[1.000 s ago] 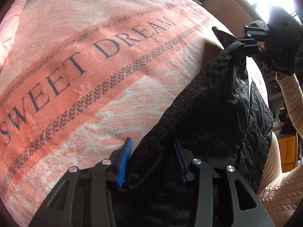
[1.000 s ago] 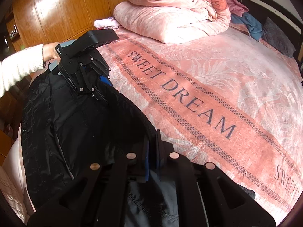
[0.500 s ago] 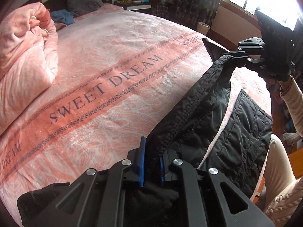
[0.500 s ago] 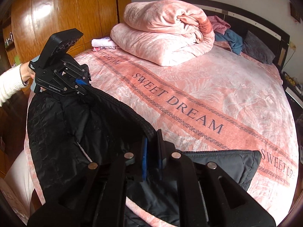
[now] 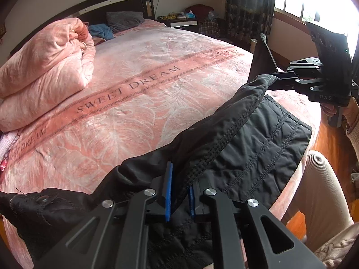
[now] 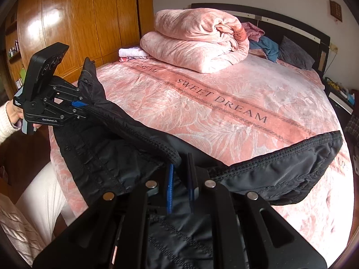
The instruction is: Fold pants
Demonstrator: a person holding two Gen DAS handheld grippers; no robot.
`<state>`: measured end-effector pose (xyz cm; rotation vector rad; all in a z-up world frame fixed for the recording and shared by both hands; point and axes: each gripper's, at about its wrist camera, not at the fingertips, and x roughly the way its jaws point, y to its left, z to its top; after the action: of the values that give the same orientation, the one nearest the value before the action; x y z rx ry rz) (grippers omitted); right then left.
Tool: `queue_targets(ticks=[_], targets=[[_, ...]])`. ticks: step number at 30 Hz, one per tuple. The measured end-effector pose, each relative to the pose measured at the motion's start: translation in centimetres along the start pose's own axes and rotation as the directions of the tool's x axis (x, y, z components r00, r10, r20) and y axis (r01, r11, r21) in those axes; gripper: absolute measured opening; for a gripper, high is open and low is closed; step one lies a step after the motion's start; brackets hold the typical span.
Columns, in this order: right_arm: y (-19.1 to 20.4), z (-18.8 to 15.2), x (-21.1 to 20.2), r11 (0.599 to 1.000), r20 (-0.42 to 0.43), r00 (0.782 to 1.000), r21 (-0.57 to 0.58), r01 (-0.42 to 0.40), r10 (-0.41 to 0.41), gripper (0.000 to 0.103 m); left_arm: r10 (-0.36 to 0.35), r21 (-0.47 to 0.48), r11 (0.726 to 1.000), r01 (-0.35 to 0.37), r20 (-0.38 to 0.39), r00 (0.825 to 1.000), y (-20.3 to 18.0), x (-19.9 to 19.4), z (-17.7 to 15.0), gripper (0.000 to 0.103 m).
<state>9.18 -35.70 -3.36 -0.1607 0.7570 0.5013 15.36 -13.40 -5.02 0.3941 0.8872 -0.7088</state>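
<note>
1. Left gripper [image 5: 179, 190]: clamped on a stitched edge of the black quilted pants [image 5: 258, 152]; blue pads pinch the fabric between them.
2. Right gripper [image 6: 180, 186]: likewise clenched on a seam of the pants, with cloth bunched between its fingers.
3. The pants are stretched in the air between the two grippers, above the near edge of the bed [image 5: 157, 112]. One quilted panel hangs down over the edge; in the right wrist view a padded leg end [image 6: 303, 168] extends to the right over the bedspread.
4. The bedspread [image 6: 224, 103] is pink with a "SWEET DREAM" band.
5. A folded pink quilt [image 6: 197, 42] lies near the headboard [image 6: 291, 24], well apart from the pants.
</note>
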Motion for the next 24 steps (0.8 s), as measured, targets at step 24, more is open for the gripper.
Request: queue_targets(ticks=[24], targets=[[4.3,-13.0,3.9,0.970,-0.315,0.947,0.243,0.026,0.053,0.027,-0.015,-0.243,0.970,-0.009,-0.095,0.995,-5.5,5.5,-11.5,0.014]])
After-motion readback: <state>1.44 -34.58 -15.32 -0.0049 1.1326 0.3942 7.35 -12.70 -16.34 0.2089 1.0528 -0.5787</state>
